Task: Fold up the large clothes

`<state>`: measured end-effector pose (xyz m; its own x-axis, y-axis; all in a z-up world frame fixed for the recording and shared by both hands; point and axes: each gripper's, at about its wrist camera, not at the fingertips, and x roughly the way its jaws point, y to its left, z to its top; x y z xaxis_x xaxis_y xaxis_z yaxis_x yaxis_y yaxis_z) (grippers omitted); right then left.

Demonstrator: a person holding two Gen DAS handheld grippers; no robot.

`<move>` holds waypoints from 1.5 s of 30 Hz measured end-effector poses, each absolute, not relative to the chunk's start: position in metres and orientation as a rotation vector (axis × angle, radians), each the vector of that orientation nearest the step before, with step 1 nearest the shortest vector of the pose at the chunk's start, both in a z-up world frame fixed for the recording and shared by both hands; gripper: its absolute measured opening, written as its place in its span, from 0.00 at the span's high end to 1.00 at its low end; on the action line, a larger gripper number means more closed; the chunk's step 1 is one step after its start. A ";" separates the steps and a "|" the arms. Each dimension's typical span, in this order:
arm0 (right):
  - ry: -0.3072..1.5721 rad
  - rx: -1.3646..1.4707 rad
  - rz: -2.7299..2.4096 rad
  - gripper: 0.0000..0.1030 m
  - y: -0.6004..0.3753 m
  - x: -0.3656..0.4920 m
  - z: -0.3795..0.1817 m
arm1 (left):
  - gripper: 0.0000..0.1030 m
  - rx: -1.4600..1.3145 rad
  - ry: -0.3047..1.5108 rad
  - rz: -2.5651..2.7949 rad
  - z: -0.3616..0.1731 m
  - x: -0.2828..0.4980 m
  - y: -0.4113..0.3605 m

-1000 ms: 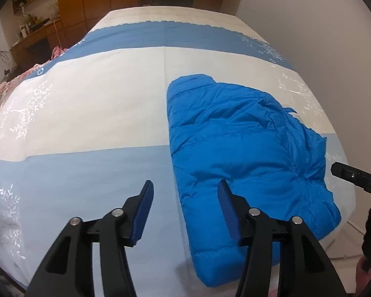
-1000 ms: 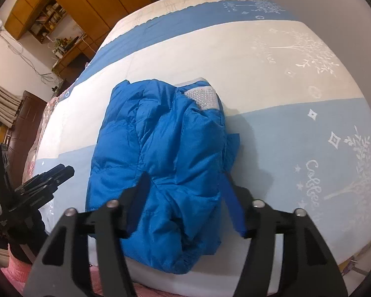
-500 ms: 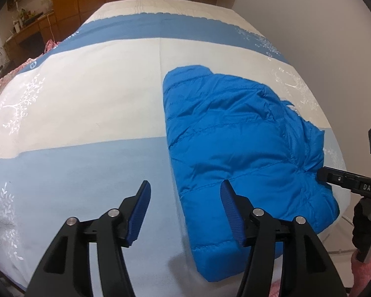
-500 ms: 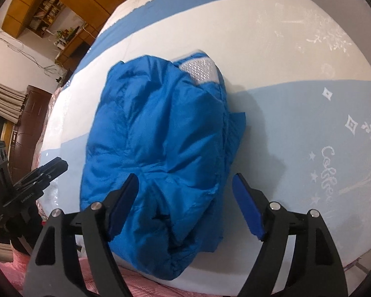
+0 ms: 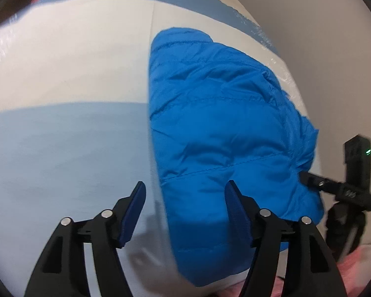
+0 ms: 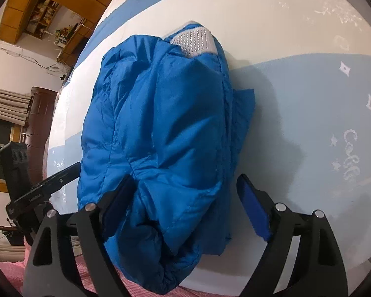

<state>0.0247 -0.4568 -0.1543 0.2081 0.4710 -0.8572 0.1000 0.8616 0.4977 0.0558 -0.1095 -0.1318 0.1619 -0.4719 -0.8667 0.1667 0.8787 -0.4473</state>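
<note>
A bright blue puffer jacket (image 5: 222,128) lies folded on a bed with a white and blue sheet (image 5: 61,74). My left gripper (image 5: 185,195) hovers over the jacket's near left edge, its jaws opening, with that edge and bare sheet between the blue pads, which press on nothing. In the right wrist view the jacket (image 6: 160,123) shows a white dotted lining (image 6: 195,40) at its far end. My right gripper (image 6: 185,193) straddles the jacket's near end, jaws opening, with fabric bulging between the pads but not pinched. Each gripper shows at the edge of the other's view.
A plain wall (image 5: 321,37) runs along the bed's right side. Wooden cabinets and shelves (image 6: 44,12) stand beyond the far left corner. Pink cloth (image 6: 10,272) lies below the bed's near edge. The sheet (image 6: 309,111) to the jacket's right carries white prints.
Both grippers have sunk toward the jacket and tilted further down, so it looks larger. Both sets of jaws have spread wider. The jacket has not moved.
</note>
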 end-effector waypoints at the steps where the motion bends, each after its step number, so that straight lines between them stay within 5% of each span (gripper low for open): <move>1: 1.355 0.512 0.279 0.18 -0.457 0.025 -0.156 | 0.33 -0.290 1.345 -0.473 -0.135 0.057 -0.109; 10: 1.382 0.641 0.342 0.15 -0.472 0.023 -0.187 | 0.18 -0.411 1.374 -0.600 -0.163 0.066 -0.117; 17: 1.387 0.791 0.403 0.14 -0.489 0.016 -0.212 | 0.18 -0.481 1.373 -0.643 -0.181 0.071 -0.120; 19: 1.381 0.801 0.413 0.17 -0.492 0.014 -0.213 | 0.24 -0.469 1.363 -0.638 -0.179 0.069 -0.122; 24: 1.334 0.753 0.444 0.45 -0.496 0.004 -0.197 | 0.40 -0.427 1.305 -0.647 -0.161 0.062 -0.124; 28: 1.263 0.682 0.453 0.53 -0.494 -0.006 -0.176 | 0.48 -0.408 1.244 -0.689 -0.142 0.051 -0.122; 45: 1.120 0.441 0.601 0.55 -0.441 0.073 -0.119 | 0.49 -0.425 1.014 -0.544 -0.072 0.080 -0.053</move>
